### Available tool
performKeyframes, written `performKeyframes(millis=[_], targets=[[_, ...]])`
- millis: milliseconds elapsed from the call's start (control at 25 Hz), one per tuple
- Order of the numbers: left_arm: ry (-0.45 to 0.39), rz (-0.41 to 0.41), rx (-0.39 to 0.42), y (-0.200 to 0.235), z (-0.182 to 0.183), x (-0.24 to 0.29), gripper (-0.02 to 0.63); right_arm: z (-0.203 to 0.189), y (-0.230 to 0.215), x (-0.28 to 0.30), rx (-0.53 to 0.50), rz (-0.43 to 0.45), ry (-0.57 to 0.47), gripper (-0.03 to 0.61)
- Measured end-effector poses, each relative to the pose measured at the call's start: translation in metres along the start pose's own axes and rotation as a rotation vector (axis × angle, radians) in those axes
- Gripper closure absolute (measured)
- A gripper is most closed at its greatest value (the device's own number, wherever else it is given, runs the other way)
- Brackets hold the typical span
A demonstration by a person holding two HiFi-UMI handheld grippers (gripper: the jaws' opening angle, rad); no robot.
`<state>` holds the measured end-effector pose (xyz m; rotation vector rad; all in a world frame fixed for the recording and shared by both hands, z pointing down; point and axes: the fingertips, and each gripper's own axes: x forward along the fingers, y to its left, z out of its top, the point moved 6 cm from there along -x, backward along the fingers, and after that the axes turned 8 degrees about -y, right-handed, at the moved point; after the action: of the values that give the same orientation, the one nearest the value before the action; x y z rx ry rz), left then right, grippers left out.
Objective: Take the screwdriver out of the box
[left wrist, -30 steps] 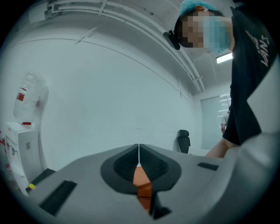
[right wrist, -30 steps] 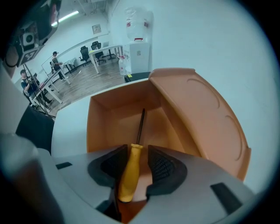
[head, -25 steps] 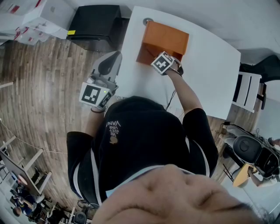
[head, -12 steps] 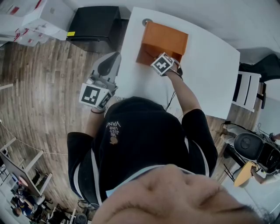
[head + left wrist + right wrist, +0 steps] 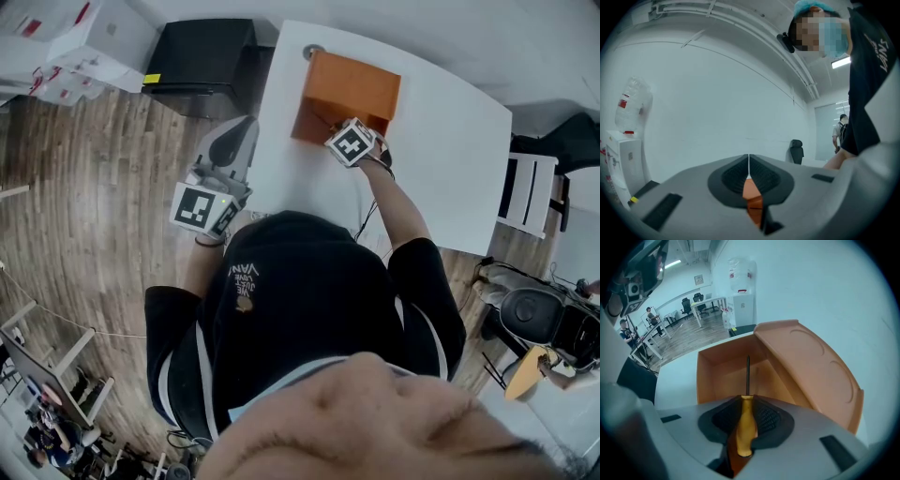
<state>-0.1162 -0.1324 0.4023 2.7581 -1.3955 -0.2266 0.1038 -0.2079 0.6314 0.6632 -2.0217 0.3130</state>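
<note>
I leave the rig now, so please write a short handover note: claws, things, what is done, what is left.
Right claw: has just been closing, now shut on the screwdriver by its handle; the shaft points into the box.
Left claw: shut, empty, by the table edge.
Box: open, lid up, on the table.
Done: grip taken.
Left: lift the screwdriver out.

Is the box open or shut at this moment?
Open. The box shows its bare inner walls, and its lid is swung back to the right in the right gripper view.
</note>
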Motion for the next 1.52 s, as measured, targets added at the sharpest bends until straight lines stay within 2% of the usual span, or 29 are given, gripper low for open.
performKeyframes(millis=[560,1520], targets=[[-0.001,-0.033,0.008,-0.001,0.002,-0.002,0.597,0.012,-0.002,-0.026,0.048,-0.051,-0.095,0.495],[0.003,-0.119,0.004,-0.009,0.005,-0.004,0.597,0.048,0.007,-0.096,0.133,-0.193,-0.366,0.499]])
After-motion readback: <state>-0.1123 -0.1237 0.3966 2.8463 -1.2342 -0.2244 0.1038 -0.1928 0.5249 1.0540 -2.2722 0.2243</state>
